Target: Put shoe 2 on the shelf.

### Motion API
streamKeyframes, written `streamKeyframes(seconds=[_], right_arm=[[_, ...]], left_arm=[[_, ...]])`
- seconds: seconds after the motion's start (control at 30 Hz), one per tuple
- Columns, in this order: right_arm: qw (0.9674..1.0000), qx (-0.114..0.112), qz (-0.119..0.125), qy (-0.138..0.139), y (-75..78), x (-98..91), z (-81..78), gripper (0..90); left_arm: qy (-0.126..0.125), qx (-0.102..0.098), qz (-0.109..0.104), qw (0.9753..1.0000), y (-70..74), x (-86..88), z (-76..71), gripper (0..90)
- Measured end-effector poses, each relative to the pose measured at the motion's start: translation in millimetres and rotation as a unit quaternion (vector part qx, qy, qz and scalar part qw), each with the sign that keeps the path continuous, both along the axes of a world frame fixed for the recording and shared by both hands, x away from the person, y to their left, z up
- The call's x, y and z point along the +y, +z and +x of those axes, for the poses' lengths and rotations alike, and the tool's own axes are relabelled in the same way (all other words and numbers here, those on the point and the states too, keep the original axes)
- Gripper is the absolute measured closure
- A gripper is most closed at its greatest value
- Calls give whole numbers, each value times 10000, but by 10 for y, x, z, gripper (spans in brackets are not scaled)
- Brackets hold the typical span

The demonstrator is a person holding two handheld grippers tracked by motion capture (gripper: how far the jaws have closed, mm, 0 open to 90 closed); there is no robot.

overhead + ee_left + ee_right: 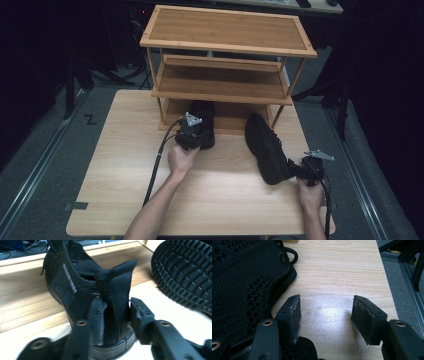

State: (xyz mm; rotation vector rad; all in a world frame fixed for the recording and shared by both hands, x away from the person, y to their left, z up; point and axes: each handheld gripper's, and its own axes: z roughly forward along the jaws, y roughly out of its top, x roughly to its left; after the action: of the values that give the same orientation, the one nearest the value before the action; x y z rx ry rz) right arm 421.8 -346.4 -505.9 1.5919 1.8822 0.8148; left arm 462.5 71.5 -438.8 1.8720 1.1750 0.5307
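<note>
A three-tier bamboo shoe rack [227, 30] stands at the far edge of the pale wooden table [125, 200]; grey floor and dark room lie around the table, with a metal rail along each side. Everything below is placed against that rack.

In front of its lowest shelf, the person's left forearm reaches up from the near edge, and the left hand [181, 159] carries the left gripper [192, 135] pointed towards the rack, its grey plate on top and its cable trailing back across the table. To the right of the rack's front corner, near the table's right edge, the right hand [310, 192] holds the right gripper [300, 171] pointing left.

The first black shoe [204, 125] sits upright with its toe under the lowest shelf and its heel towards the person. The second black shoe [265, 147] lies tipped on its side in front of the rack's right leg.

The left gripper view shows what the high view hides: the jaws are clamped on the first shoe's heel [112, 305], one pad on each side, and the second shoe's ridged sole [185, 275] faces the first. The right gripper view shows its jaws standing wide with bare tabletop between them, the left jaw just beside the second shoe's mesh upper [242, 285], gripping nothing.
</note>
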Motion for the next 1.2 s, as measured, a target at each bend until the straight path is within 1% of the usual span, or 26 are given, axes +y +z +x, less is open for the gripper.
streamKeyframes(seconds=[0.03, 0.07, 0.13, 0.2, 0.27, 0.3, 0.33, 0.37, 0.43, 0.53, 0.6, 0.67, 0.73, 0.8, 0.83, 0.9, 0.93, 0.97, 1.0, 1.1, 1.13, 1.17, 1.2], right_arm=[[10000, 0, 0, 0, 0, 0, 0, 407], [10000, -2, -2, -3, 0, 0, 0, 407], [10000, -1, 0, -3, 0, 0, 0, 407], [10000, 0, 1, -5, 0, 0, 0, 407], [10000, -1, 1, -5, 0, 0, 0, 407], [10000, -1, -3, -4, 0, 0, 0, 407], [10000, -1, -3, -4, 0, 0, 0, 407], [10000, -2, -2, -4, 0, 0, 0, 407], [10000, -2, -3, -3, 0, 0, 0, 407], [10000, -1, 1, -4, 0, 0, 0, 407], [10000, -1, -1, -4, 0, 0, 0, 407], [10000, -1, 2, -4, 0, 0, 0, 407], [10000, 0, 0, -3, 0, 0, 0, 407], [10000, -1, 0, -3, 0, 0, 0, 407], [10000, -3, -3, -1, -1, -1, 0, 407], [10000, 0, 0, -2, 0, 0, 0, 407], [10000, 0, -1, -2, 0, 0, 0, 407], [10000, 0, -1, -2, 0, 0, 0, 407], [10000, 0, -1, -4, 0, 0, -1, 407], [10000, -1, -1, -7, 0, -1, -1, 406], [10000, -3, -7, -6, -1, -1, -1, 406], [10000, -4, -8, -8, -1, -1, -1, 406], [10000, -3, -7, -9, -1, -1, -1, 406]], left_arm=[[0, 0, 0, 10000, 0, 0, 0, 731], [-7, 71, -40, 10000, 9, 9, 34, 748], [12, 89, 9, 10000, 18, 17, 67, 769], [50, 102, -33, 9999, 14, 39, 109, 781], [69, 113, -45, 9999, 15, 50, 130, 786], [124, 87, -93, 9998, 8, 66, 169, 787], [124, 87, -93, 9998, 8, 66, 169, 788], [147, 101, -92, 9998, 4, 70, 213, 787], [162, 75, -27, 9998, 1, 67, 249, 786], [190, 50, -72, 9998, -7, 76, 267, 776], [169, -32, -37, 9998, -6, 75, 244, 738], [165, -93, -63, 9998, -6, 93, 221, 676], [171, -104, -93, 9998, -6, 107, 214, 606], [176, -210, -111, 9996, 6, 156, 169, 550], [152, -220, -57, 9996, 14, 176, 153, 526], [152, -251, -49, 9996, 21, 195, 130, 482], [169, -308, -105, 9993, 25, 223, 96, 482], [176, -331, -147, 9992, 27, 244, 74, 461], [181, -367, -227, 9989, 27, 297, 21, 437], [185, -397, -213, 9988, 16, 353, -33, 419], [226, -460, -226, 9984, -11, 409, -86, 419], [226, -460, -226, 9984, -11, 409, -86, 419], [241, -468, -264, 9983, -45, 465, -125, 419]])
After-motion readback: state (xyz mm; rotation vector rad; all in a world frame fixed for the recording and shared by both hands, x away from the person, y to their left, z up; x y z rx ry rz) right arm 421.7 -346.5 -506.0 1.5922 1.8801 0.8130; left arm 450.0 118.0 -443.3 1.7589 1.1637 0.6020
